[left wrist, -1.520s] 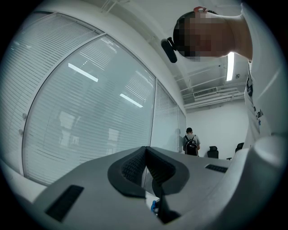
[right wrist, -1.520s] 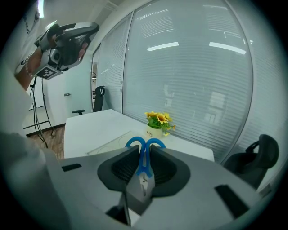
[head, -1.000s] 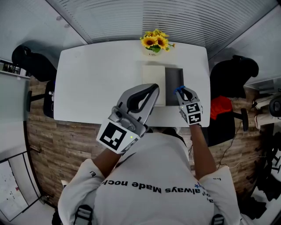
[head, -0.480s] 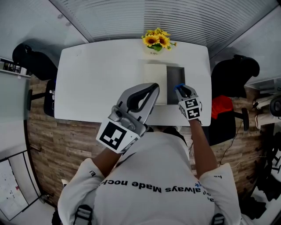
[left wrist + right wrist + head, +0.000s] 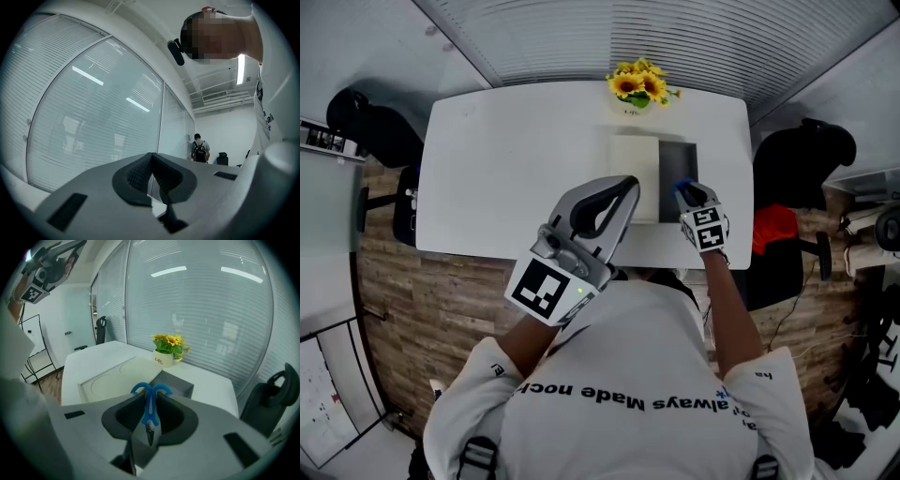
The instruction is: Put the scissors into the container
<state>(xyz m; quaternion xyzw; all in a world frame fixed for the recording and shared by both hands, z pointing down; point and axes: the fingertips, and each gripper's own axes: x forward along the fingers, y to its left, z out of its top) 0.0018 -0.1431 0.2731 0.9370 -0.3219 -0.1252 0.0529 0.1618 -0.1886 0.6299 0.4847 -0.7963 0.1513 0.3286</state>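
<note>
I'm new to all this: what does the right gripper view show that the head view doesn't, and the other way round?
Only the right gripper view shows the right gripper shut on the scissors, with the blue handles pointing ahead and the blades toward the camera. It also shows the print on the flower pot.

Only the head view shows the person's white shirt, the right gripper's square marker and a red thing beside the table.

Both show the white table, the sunflowers, the grey container and the pale flat panel next to it.

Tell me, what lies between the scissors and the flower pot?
The open grey container lies between the scissors and the pot; the right gripper view shows this.
</note>
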